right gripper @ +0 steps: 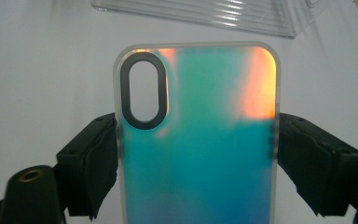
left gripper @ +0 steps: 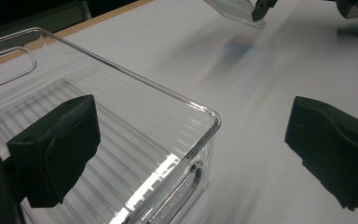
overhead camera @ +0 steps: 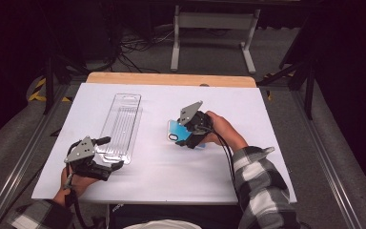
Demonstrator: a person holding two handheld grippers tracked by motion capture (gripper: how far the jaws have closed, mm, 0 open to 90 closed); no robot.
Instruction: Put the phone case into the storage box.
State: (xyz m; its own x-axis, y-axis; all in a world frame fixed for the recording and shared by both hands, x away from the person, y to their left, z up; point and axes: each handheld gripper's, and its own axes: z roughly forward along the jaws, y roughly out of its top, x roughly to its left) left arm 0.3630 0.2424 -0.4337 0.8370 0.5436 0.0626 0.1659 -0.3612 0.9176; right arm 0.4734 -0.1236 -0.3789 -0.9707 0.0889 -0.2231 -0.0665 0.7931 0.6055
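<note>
Phone case (right gripper: 200,140): clamped across its width in the right gripper (overhead camera: 194,135), long axis running away from the jaws. Clear plastic tray (overhead camera: 120,125): off to that gripper's left, well apart, lengthwise on the table. Left gripper (overhead camera: 106,164): wide open, astride the tray's near corner.

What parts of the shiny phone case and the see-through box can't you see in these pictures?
- Phone case: its lower end is cut off by the right gripper view's bottom edge.
- Phone case in the high view: partly hidden under the right gripper.
- Clear plastic box: its near end runs off the left gripper view's bottom edge; the left gripper blocks some.
</note>
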